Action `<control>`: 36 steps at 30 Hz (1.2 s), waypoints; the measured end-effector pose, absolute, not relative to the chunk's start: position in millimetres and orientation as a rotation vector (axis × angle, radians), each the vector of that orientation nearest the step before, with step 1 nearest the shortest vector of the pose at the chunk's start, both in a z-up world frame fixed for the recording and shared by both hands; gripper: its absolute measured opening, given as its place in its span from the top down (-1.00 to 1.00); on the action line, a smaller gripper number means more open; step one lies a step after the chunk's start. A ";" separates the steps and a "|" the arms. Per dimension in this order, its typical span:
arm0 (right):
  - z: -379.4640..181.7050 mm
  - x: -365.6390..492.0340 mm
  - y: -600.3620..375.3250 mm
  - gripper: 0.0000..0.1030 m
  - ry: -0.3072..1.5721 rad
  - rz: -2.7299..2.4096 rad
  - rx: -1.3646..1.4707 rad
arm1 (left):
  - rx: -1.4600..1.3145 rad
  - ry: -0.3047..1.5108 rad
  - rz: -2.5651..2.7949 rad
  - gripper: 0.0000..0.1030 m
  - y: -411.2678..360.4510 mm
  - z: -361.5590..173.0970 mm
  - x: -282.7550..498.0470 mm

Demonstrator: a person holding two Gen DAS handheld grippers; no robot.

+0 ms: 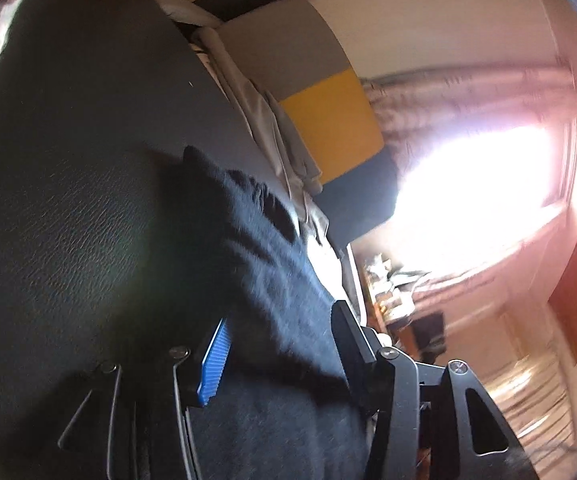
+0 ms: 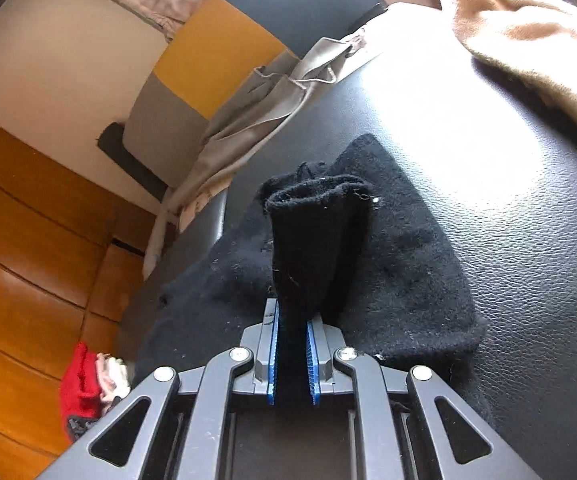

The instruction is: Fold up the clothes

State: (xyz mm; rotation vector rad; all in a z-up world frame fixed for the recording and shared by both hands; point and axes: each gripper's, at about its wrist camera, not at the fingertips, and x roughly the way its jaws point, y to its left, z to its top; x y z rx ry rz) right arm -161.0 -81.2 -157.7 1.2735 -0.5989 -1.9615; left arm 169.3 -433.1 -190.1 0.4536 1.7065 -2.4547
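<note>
A black fleece garment (image 2: 400,264) lies spread on a black leather surface (image 2: 528,280). One fold of it stands up between the jaws of my right gripper (image 2: 292,312); the blue pads (image 2: 313,360) sit slightly apart on either side of the fold, which lies loosely between them. In the left wrist view the same black garment (image 1: 256,248) runs between the wide-set jaws of my left gripper (image 1: 280,316). The face of the blue pad (image 1: 213,360) is bare, so the cloth is not pinched there.
A tan fleece item (image 2: 528,40) lies at the far right of the leather surface. A grey cloth (image 2: 264,112) hangs off its far edge before a grey, yellow and black cushion (image 2: 216,52). Red clothing (image 2: 80,384) lies on the wooden floor (image 2: 28,260).
</note>
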 end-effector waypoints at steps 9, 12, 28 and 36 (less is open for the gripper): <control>-155.1 -177.9 -96.5 0.60 -0.527 -2.068 1.282 | 0.535 1.641 -2.342 0.53 -440.1 -185.2 144.4; -138.6 -175.7 -100.5 0.75 -0.450 -2.102 1.213 | 0.543 1.502 -2.395 0.87 -435.9 -172.3 142.4; -125.9 -162.2 -73.4 0.67 -0.085 -2.402 1.147 | 0.632 1.524 -2.386 0.69 -425.7 -198.6 182.3; -90.0 -109.2 -226.1 -0.13 0.339 -1.898 0.935 | 0.559 1.583 -2.359 0.29 -423.2 -191.9 184.8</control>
